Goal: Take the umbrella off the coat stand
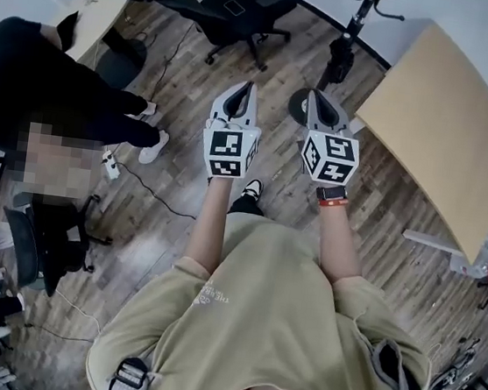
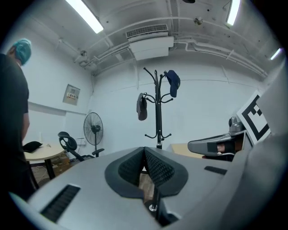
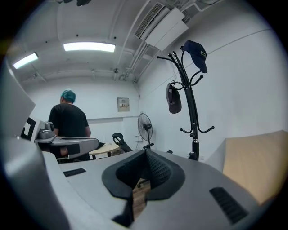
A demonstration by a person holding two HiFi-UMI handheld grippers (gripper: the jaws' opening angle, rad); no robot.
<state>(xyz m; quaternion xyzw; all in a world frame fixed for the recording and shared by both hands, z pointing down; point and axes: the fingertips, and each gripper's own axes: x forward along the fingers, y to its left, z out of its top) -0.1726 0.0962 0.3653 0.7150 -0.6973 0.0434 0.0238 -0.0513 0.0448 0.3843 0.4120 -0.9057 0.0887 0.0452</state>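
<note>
A black coat stand (image 2: pixel 157 108) (image 3: pixel 191 108) rises by the white wall ahead of both grippers. A short dark folded umbrella (image 2: pixel 142 107) (image 3: pixel 173 99) hangs from a hook on its left side. A dark blue cap (image 2: pixel 172 82) (image 3: pixel 196 54) sits on an upper hook. In the head view only the stand's pole and base (image 1: pixel 343 52) show, just beyond the grippers. My left gripper (image 1: pixel 239 92) (image 2: pixel 145 150) and right gripper (image 1: pixel 320 102) (image 3: pixel 146 152) are held level side by side, both shut and empty, well short of the stand.
A person in black (image 1: pixel 44 95) (image 3: pixel 69 121) stands to the left. A black office chair (image 1: pixel 214 5) is ahead on the left and a wooden tabletop (image 1: pixel 447 126) on the right. A floor fan (image 2: pixel 93 128) and a round table (image 2: pixel 40 152) stand by the wall. Cables lie on the floor.
</note>
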